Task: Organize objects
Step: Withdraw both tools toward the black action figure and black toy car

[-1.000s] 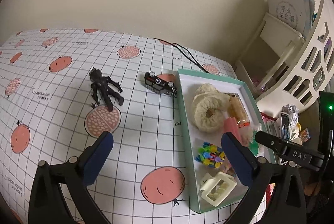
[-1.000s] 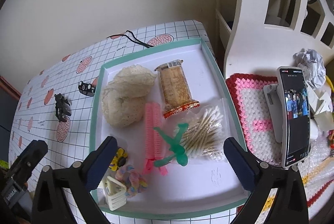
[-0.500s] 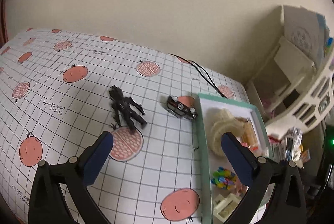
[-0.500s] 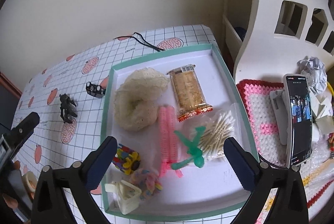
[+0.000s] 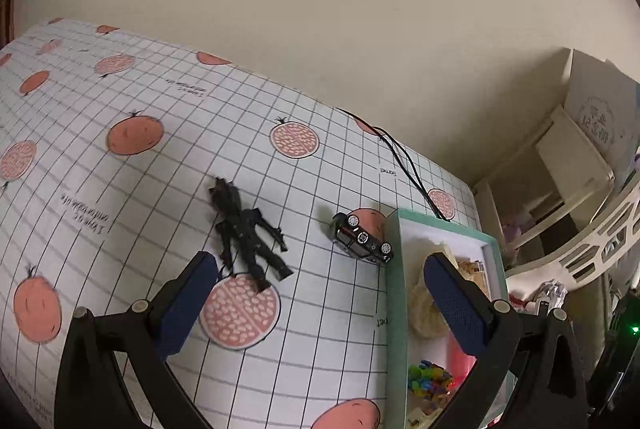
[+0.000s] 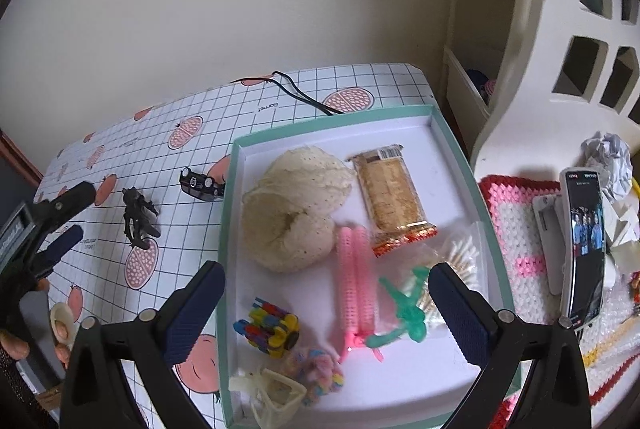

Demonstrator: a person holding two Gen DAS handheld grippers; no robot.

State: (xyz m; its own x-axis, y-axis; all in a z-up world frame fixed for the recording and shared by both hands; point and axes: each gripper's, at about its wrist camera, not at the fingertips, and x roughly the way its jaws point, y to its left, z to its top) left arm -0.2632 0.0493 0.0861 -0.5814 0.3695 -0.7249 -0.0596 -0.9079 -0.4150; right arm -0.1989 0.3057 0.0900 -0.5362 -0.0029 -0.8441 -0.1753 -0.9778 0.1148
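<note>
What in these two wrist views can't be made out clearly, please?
- Left wrist view: most of the tray contents are hidden behind the left gripper's right finger or cut off by the bottom edge.
- Right wrist view: the cream clip is partly cut off at the bottom edge; the cotton swabs are partly covered by the right gripper's finger.
- The phone screen image is too small to read.

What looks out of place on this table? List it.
The toy car lies tipped on its side against the tray, wheels showing. The black figure sprawls flat on the tablecloth. Both sit outside the tray, where the other small items are.
</note>
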